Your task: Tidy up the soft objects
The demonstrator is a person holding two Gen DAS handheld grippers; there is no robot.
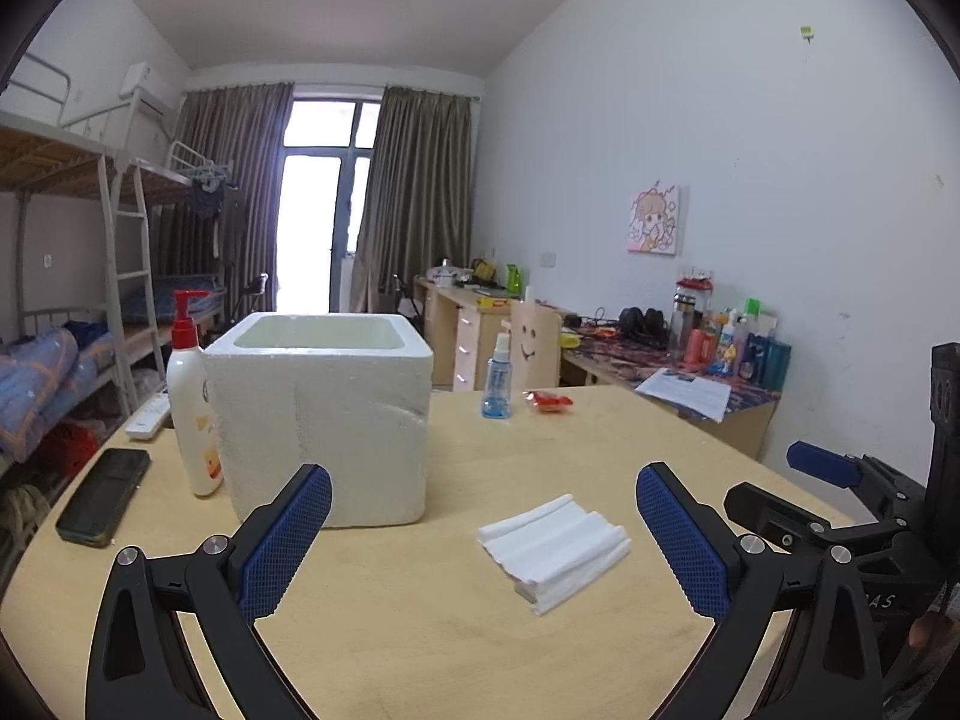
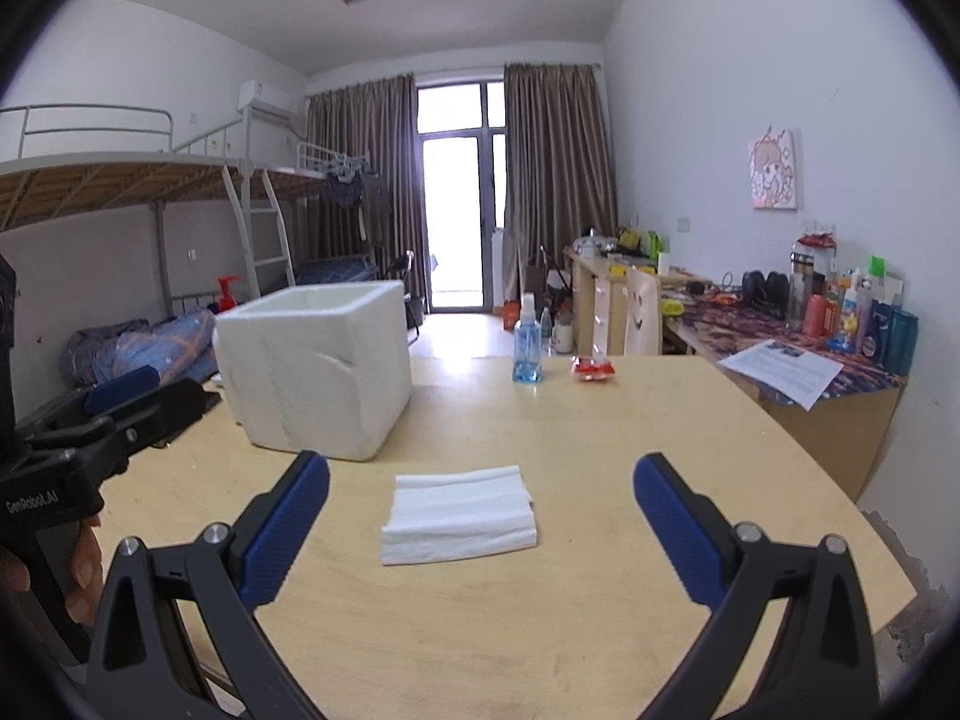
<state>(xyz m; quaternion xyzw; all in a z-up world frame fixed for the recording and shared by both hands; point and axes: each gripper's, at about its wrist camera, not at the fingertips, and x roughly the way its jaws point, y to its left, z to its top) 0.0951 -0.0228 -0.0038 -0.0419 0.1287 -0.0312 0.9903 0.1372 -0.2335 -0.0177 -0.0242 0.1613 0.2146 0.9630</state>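
On the pale wooden table [image 1: 420, 630] seen from the left wrist camera, the left gripper [image 1: 483, 531] hangs with its blue-padded jaws spread wide and holding nothing, and the folded white towel [image 1: 555, 552] lies flat a little right of centre between them, near the table's front. Behind and to the left stands the white foam box [image 1: 321, 414], open at the top, with a white pump bottle [image 1: 192, 408] touching or just beside its left wall and a dark phone [image 1: 102, 495] further left; a small blue spray bottle [image 1: 497, 381] and a red packet [image 1: 547, 401] sit well back. At the right edge the right gripper [image 1: 822, 462] shows from the side. From the right wrist camera, the right gripper [image 2: 480, 525] is likewise wide open and empty, with the towel [image 2: 459, 516] lying squarely ahead between its pads and the box [image 2: 315, 369] beyond it to the left. The left gripper [image 2: 120, 387] shows at the left edge. The likely trouble is in the pick: the towel is a loose stack of folds, so a shallow pinch may lift only the top layers and let the rest unfold or drag. Carrying it over, a trailing corner could catch the box rim, and the light box may well slide or tip against the pump bottle.
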